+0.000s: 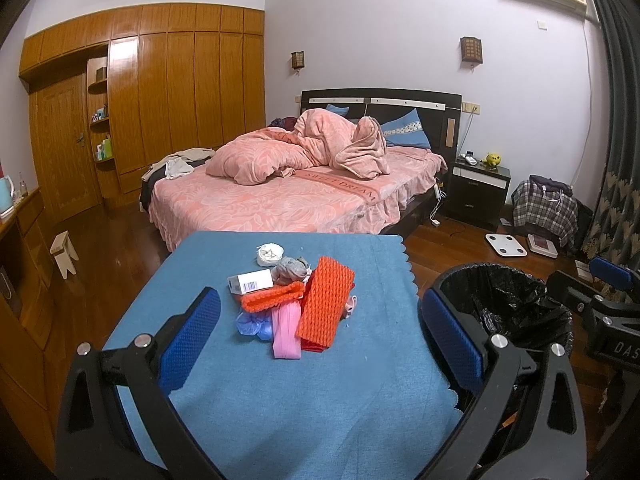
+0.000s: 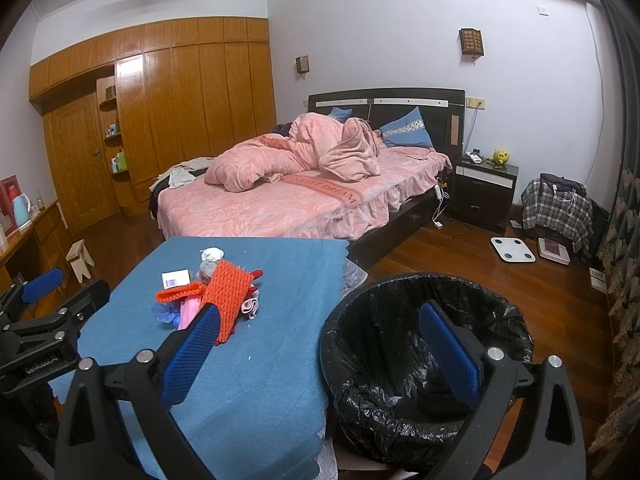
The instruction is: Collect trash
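A pile of trash lies mid-table on a blue cloth (image 1: 280, 392): an orange foam net (image 1: 326, 304), a smaller orange net (image 1: 272, 298), a pink strip (image 1: 287, 334), a blue crumpled bag (image 1: 252, 324), a white barcode box (image 1: 251, 281), a grey wad (image 1: 290, 268) and a white wad (image 1: 270, 254). My left gripper (image 1: 320, 340) is open and empty just in front of the pile. My right gripper (image 2: 320, 356) is open and empty, between the table (image 2: 256, 380) and the black-lined bin (image 2: 400, 420); the pile's orange net (image 2: 228, 300) shows left of it.
The bin (image 1: 500, 300) stands right of the table. A bed (image 1: 288, 196) is behind it, a wardrobe (image 1: 180, 92) at the left, a nightstand (image 1: 478, 188), white scale (image 1: 506, 245) and plaid bag (image 1: 544, 208) on the floor at right. A small stool (image 1: 64, 254) stands left.
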